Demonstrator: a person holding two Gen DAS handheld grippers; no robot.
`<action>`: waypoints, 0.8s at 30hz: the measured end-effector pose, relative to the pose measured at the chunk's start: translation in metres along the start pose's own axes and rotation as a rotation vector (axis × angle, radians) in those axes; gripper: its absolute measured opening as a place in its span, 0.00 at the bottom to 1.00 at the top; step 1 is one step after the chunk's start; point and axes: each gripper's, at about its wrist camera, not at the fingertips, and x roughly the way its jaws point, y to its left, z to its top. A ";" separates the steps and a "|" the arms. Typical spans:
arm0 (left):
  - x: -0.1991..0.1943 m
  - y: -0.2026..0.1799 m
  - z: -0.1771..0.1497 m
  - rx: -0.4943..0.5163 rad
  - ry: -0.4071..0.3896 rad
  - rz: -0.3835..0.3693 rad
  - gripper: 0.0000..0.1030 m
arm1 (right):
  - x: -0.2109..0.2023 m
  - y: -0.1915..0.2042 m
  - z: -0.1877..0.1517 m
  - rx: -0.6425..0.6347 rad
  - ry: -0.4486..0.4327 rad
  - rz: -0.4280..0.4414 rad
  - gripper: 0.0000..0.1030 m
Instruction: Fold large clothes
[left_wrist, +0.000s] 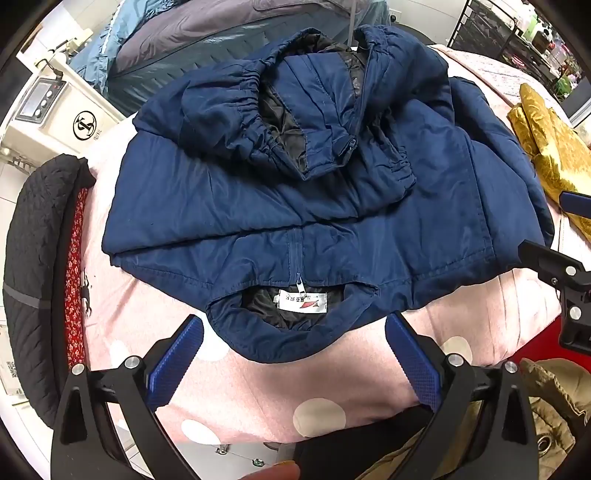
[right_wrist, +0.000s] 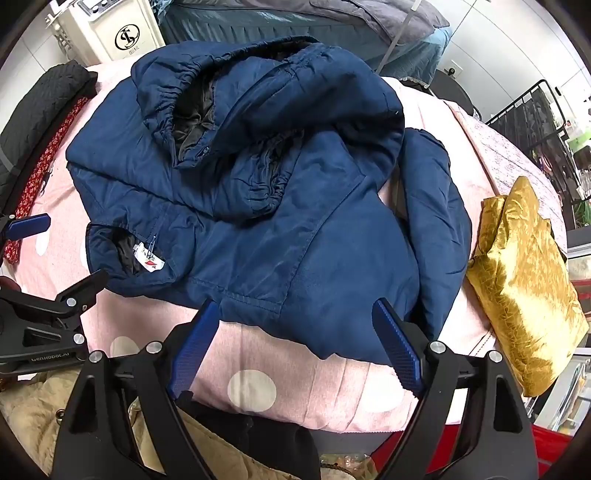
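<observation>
Our left gripper (left_wrist: 293, 325) and right gripper (right_wrist: 295, 314) hover with fingers spread wide, holding nothing. We should pinch the navy jacket (left_wrist: 314, 206) by the collar edge (left_wrist: 291, 343) — both layers together — and fold evenly.

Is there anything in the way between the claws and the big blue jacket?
No, nothing visible blocks them. The left claw is open just in front of the jacket collar, with only bare pink blanket between. The right claw is open too, its fingertips already at the jacket's near edge.
</observation>
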 end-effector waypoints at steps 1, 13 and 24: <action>0.000 0.000 0.000 0.000 -0.001 0.000 0.94 | 0.000 0.000 0.001 0.000 0.002 0.000 0.81; 0.000 0.001 0.000 0.001 0.000 -0.001 0.94 | 0.000 0.000 0.002 0.000 0.004 0.000 0.81; 0.004 0.004 -0.001 0.002 0.010 0.001 0.94 | 0.004 -0.002 -0.005 0.001 0.017 0.002 0.81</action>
